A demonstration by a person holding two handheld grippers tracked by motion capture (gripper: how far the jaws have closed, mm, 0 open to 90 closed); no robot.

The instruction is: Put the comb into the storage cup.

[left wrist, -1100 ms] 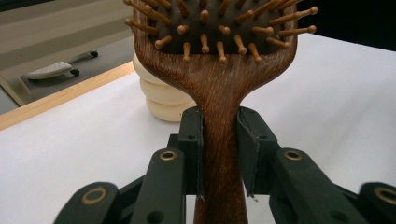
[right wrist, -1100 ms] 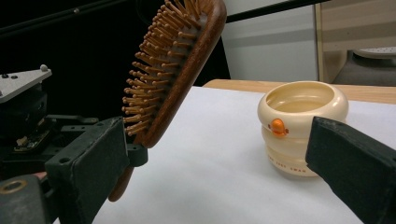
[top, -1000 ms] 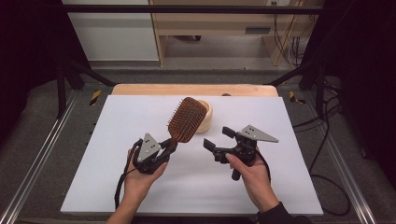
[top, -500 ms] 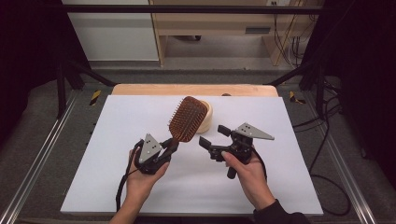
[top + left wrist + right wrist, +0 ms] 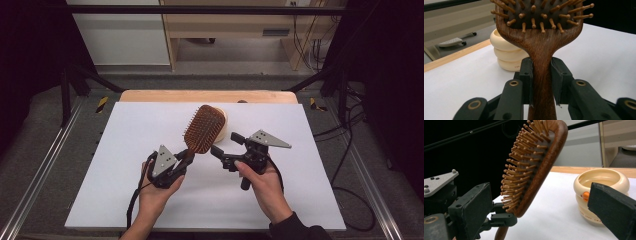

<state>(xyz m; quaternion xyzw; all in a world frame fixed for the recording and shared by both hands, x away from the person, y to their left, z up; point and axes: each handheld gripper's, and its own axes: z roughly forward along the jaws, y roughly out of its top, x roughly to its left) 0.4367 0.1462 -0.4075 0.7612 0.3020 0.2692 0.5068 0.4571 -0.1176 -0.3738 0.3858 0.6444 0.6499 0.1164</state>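
We see a white table [image 5: 125, 150] w/ a wooden strip [image 5: 150, 95] along its far edge. At 12 o'clock on it sits a cream ribbed bowl [image 5: 606, 182] w/ an orange spot. Beyond, at 12, a pale wood cabinet [image 5: 235, 30].

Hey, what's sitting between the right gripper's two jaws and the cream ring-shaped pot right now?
Nothing. In the high view, the right gripper is open beside the hairbrush, and only bare white table separates it from the cream pot.
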